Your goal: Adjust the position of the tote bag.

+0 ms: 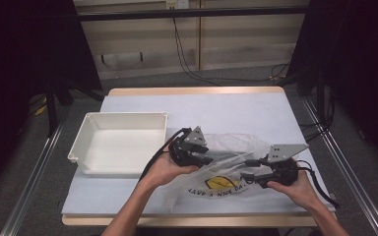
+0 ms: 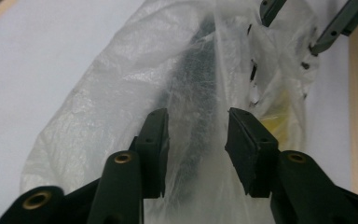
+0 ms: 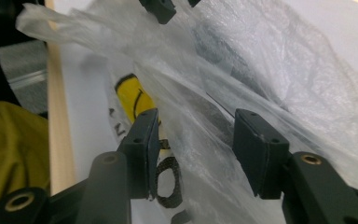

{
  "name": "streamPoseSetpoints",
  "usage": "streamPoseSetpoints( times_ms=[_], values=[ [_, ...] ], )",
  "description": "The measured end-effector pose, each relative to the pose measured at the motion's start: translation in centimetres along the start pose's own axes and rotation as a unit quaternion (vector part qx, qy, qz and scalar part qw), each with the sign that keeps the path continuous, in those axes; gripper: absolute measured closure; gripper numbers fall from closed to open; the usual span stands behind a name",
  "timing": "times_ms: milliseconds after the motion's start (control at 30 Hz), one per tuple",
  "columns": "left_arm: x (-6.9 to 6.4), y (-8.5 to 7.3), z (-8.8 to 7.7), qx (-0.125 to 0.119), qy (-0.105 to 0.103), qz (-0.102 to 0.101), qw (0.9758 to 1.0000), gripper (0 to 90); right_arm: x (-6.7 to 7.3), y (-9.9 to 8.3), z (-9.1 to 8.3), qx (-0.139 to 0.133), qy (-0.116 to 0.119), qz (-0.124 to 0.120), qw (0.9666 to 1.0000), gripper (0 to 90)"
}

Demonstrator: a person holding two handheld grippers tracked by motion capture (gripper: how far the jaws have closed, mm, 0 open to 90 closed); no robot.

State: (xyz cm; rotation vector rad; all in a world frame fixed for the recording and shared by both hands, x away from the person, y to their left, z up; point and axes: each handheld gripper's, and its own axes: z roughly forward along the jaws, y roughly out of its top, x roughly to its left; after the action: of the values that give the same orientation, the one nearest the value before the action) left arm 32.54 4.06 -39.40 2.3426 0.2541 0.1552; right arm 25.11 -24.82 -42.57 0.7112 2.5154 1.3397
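Bag: clear plastic bag (image 1: pixel 226 169) with a yellow smiley print and black lettering lies crumpled on the near right part of the bench (image 1: pixel 236 110), between the two grippers.
Bag up close: in the left gripper view the film (image 2: pixel 121 93) bulges up as a thin, wrinkled fold; in the right gripper view the yellow print (image 3: pixel 133 100) sits near the bench's wooden edge.
Left gripper: left gripper (image 1: pixel 204 158) is held at the bag's left side, pointing right across it.
Left jaws: spread, with a fold of film standing in the gap; the film brushes the left pad (image 2: pixel 156 140), but the pads do not squeeze it.
Right gripper: right gripper (image 1: pixel 250 173) is at the bag's right side, pointing left.
Right jaws: spread apart over the film, gap plain, nothing pinched.
Tray: white tray (image 1: pixel 86 142) stands on the bench's left, just beside the left hand.
Bench cover: pale sheet over a wooden top.
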Motion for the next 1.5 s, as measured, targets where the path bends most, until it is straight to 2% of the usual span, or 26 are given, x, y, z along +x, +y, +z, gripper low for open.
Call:
streamPoseSetpoints(
  times_ms=[67,133,267,367,467,567,600,700,767,800,833,933,1033,1067,1100,1200,1267,1400,1500],
  values=[
    [0.5,-0.1,0.8,0.004,-0.004,-0.008,1.0,56.0,0.0,-0.1,0.6,0.007,0.004,-0.001,1.0,50.6],
    [0.5,-0.1,1.2,0.004,-0.007,-0.008,0.9999,53.2,0.0,-0.2,1.2,0.016,-0.002,-0.003,0.9999,50.0],
    [0.5,-0.2,1.9,0.018,-0.008,0.0,0.9998,48.1,0.0,-0.5,1.9,0.024,0.001,-0.003,0.9997,51.0],
    [0.6,-0.3,2.5,0.026,-0.012,0.0,0.9996,46.5,0.2,-0.7,2.4,0.035,0.008,-0.007,0.9993,57.8],
    [0.5,-0.4,3.0,0.04,-0.011,0.004,0.9991,47.8,0.3,-1.0,2.8,0.047,0.006,-0.009,0.9988,64.6],
    [0.7,-0.4,3.3,0.042,-0.009,0.006,0.9991,56.6,0.4,-1.2,3.1,0.056,0.009,-0.004,0.9984,71.2],
    [0.8,-0.4,3.2,0.038,-0.01,0.0,0.9992,60.3,0.3,-1.3,3.2,0.059,0.008,-0.006,0.9982,73.8],
    [1.4,-0.4,3.1,0.035,-0.03,-0.012,0.9989,76.2,0.4,-1.6,3.4,0.067,0.013,-0.005,0.9976,79.8],
    [1.8,-0.5,2.9,0.026,-0.045,-0.027,0.9983,87.2,0.5,-1.9,3.5,0.07,0.016,-0.005,0.9974,84.0],
    [2.2,-0.4,2.7,0.025,-0.042,-0.026,0.9984,89.8,0.5,-1.9,3.5,0.071,0.019,-0.004,0.9973,85.9],
    [2.3,-0.2,2.6,0.019,-0.038,-0.032,0.9986,90.0,0.6,-1.9,3.4,0.071,0.021,-0.007,0.9972,87.0],
    [2.9,0.4,2.5,0.023,-0.027,-0.041,0.9985,90.0,0.7,-2.0,3.4,0.074,0.027,-0.009,0.9968,89.2],
    [3.5,1.1,2.4,0.03,-0.014,-0.032,0.9989,90.0,0.9,-2.2,3.5,0.079,0.033,-0.01,0.9963,89.8],
    [3.6,1.4,2.4,0.027,-0.011,-0.038,0.9989,90.0,1.0,-2.3,3.5,0.08,0.033,-0.009,0.9962,90.0],
    [3.7,1.6,2.5,0.028,-0.008,-0.034,0.999,90.0,1.0,-2.4,3.6,0.081,0.035,-0.009,0.9961,90.0],
    [4.1,1.8,2.7,0.036,-0.003,-0.039,0.9986,90.0,1.2,-2.6,3.7,0.083,0.04,-0.01,0.9957,90.0],
    [5.0,1.7,3.3,0.041,-0.002,-0.053,0.9978,90.0,1.2,-2.9,3.9,0.085,0.041,-0.009,0.9955,90.0],
    [5.9,1.5,4.4,0.043,0.007,-0.076,0.9961,90.0,1.2,-3.3,4.1,0.089,0.045,-0.005,0.995,90.0],
    [6.6,1.4,5.1,0.051,0.009,-0.083,0.9952,90.0,1.3,-3.5,4.2,0.091,0.047,-0.006,0.9947,90.0]
  ],
)
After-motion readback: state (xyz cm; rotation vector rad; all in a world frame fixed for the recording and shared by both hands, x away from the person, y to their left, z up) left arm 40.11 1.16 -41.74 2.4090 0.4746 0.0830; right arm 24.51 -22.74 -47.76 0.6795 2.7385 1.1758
